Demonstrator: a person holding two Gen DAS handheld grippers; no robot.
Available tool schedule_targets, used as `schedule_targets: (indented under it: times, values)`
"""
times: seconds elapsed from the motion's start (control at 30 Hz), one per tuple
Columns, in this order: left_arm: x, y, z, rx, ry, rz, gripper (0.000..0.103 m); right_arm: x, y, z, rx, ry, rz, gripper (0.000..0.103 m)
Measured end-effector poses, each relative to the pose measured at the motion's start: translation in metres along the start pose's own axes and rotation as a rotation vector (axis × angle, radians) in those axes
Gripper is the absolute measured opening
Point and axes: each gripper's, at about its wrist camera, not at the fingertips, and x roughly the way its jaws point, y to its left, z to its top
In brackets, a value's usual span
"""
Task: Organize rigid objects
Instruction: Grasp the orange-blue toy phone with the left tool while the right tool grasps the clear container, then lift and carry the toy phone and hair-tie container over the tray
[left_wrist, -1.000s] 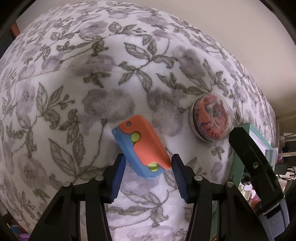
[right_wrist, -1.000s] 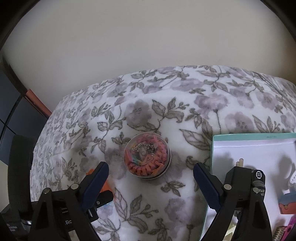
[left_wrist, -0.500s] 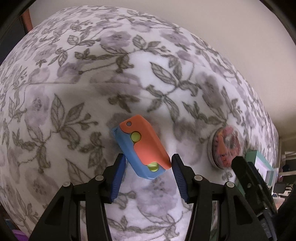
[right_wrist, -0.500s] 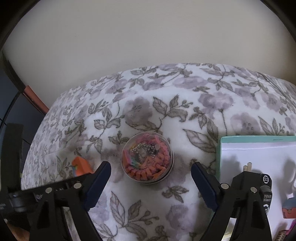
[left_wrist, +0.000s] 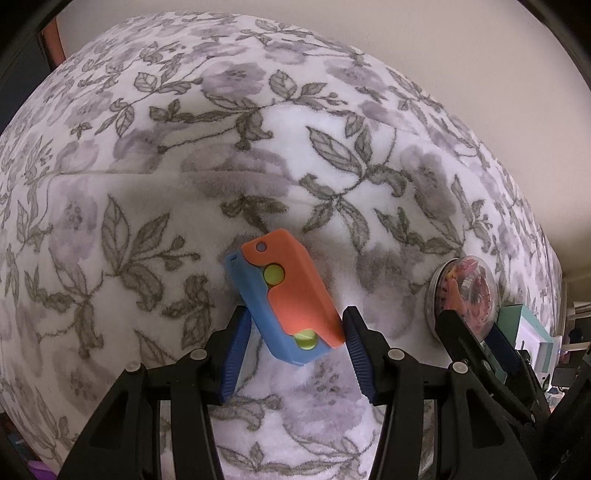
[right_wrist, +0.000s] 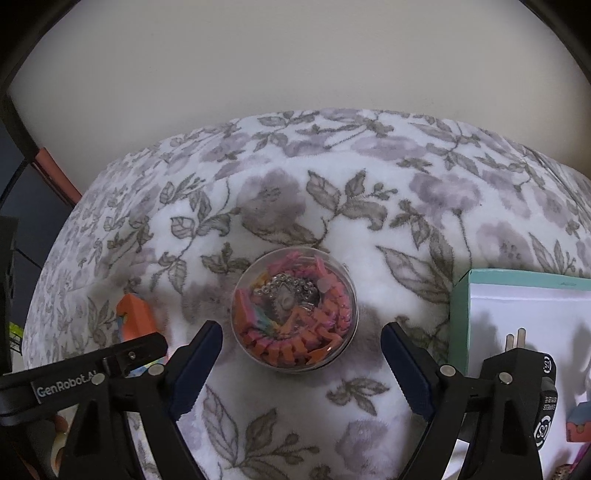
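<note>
My left gripper (left_wrist: 295, 349) is shut on an orange and blue block toy (left_wrist: 284, 295) with yellow-green dots, held tilted above the floral blanket (left_wrist: 147, 184). The toy's orange end also shows in the right wrist view (right_wrist: 135, 319). A clear round container (right_wrist: 294, 309) full of orange and pink pieces lies on the blanket; it also shows at the right of the left wrist view (left_wrist: 463, 295). My right gripper (right_wrist: 301, 363) is open, its fingers either side of the container and just short of it.
A teal-edged box (right_wrist: 460, 314) with a white inside stands at the right and holds a plug and small toys; its corner shows in the left wrist view (left_wrist: 532, 332). A cream wall (right_wrist: 295, 66) runs behind the blanket.
The left gripper has drawn left and back with the toy, so the round container slid to the right edge of its view. The right gripper has moved closer to the container.
</note>
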Motion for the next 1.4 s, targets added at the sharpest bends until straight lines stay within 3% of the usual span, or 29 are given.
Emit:
schedule_targets:
  times: [0.53,0.8,0.9,1.23,1.4]
  values:
    - [0.002,0.001,0.004,-0.027,-0.004,-0.012,0.053,0.017,0.02,-0.004,-0.115,0.015,-0.147,0.086]
    - [0.002,0.001,0.004,-0.036,-0.008,-0.012,0.055,0.015,0.022,-0.003,-0.134,-0.009,-0.146,0.072]
    - [0.002,0.001,0.004,-0.037,-0.009,-0.023,0.06,0.013,0.021,-0.004,-0.13,-0.011,-0.139,0.072]
    - [0.003,0.001,0.007,-0.045,-0.031,-0.03,0.061,0.011,0.018,-0.006,-0.122,-0.007,-0.124,0.072]
    - [0.002,0.002,0.006,-0.037,-0.046,0.005,0.052,0.009,0.016,-0.006,-0.118,-0.003,-0.118,0.072]
